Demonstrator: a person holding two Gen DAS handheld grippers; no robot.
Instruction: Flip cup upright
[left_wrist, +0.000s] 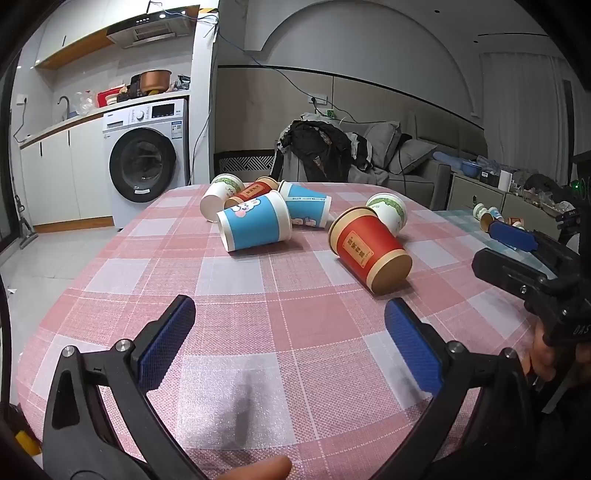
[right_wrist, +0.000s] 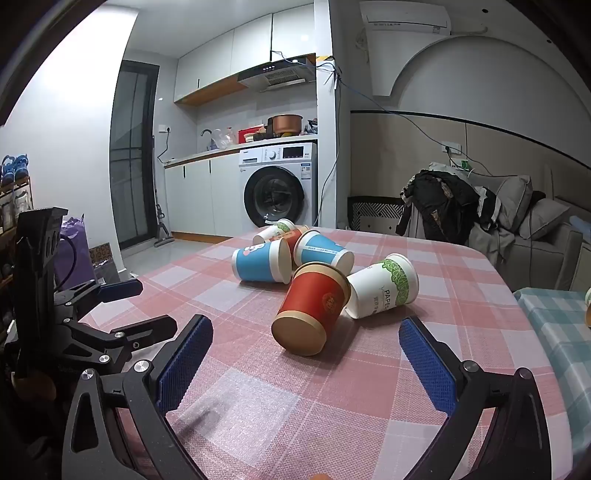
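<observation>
Left wrist view: blue cup (left_wrist: 255, 225) partly hides far red cup (left_wrist: 251, 192).

In the right wrist view, the far red cup (right_wrist: 297, 236) is mostly hidden behind the two blue cups (right_wrist: 263, 261), only a sliver showing. A small cup (right_wrist: 587, 304) on the neighbouring teal cloth is cut off by the right edge. Print on the white cup (right_wrist: 384, 287) is partly unreadable.
</observation>
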